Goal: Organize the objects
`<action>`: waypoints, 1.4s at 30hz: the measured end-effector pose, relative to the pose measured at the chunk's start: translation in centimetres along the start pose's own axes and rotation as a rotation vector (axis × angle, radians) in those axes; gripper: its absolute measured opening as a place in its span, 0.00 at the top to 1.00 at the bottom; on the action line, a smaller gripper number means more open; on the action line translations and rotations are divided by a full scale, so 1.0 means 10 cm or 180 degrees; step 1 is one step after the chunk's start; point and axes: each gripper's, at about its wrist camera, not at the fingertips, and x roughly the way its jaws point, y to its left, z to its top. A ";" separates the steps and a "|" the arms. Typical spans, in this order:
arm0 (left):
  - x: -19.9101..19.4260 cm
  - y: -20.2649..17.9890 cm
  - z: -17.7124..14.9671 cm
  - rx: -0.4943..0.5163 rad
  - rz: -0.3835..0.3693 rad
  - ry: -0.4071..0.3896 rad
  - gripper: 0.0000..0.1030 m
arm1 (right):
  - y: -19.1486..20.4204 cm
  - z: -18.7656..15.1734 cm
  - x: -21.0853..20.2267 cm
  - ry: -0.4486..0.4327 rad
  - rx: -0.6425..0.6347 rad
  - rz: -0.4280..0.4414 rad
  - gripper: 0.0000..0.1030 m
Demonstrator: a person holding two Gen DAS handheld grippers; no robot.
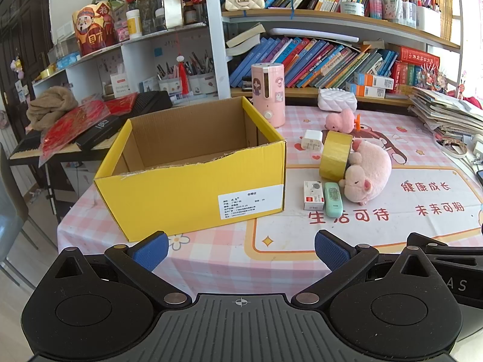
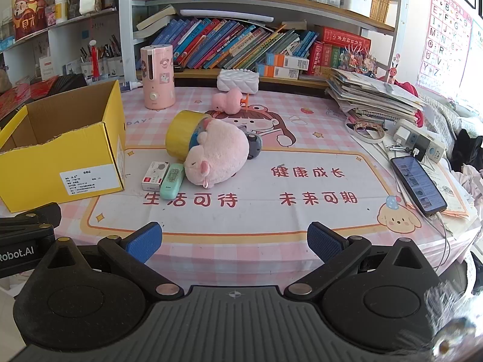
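Both hand-held grippers released at table edge [image 2: 241,259], left [image 1: 241,249], right [image 2: 235,241], bare cloth ahead, yellow box [image 1: 193,190] left

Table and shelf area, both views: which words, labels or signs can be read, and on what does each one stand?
"健康成长", "生活可待", "未来可期": red print on the tablecloth.
"DAY": tablecloth, beside the yellow box.
"Robot.AI": body of the left tongs.
Alphabet letters A to Z: wall poster.
"财": red figure on the shelf.
White box label, book spines: too small to read.

bookshelf [image 2: 271,3], smartphone [image 2: 418,181], paper stack [image 2: 371,96]
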 end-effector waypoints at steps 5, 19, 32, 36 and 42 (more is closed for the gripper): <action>-0.01 0.02 0.01 0.0007 -0.0010 -0.0008 0.00 | 0.00 0.00 0.00 -0.0001 0.0000 -0.0002 0.00; -0.04 0.02 0.02 0.0002 -0.0024 -0.0010 0.00 | -0.01 -0.01 -0.01 -0.0002 -0.0005 0.0000 0.00; 0.02 -0.01 0.00 -0.0070 -0.0059 0.0087 0.00 | -0.01 0.01 0.03 0.0073 -0.0049 -0.0008 0.00; 0.06 -0.05 0.02 -0.0082 -0.0064 0.0105 0.00 | -0.06 0.04 0.09 0.0071 -0.0094 0.0013 0.01; 0.14 -0.15 0.08 -0.0097 -0.0084 0.0142 0.00 | -0.14 0.10 0.21 0.0093 -0.0128 0.0061 0.03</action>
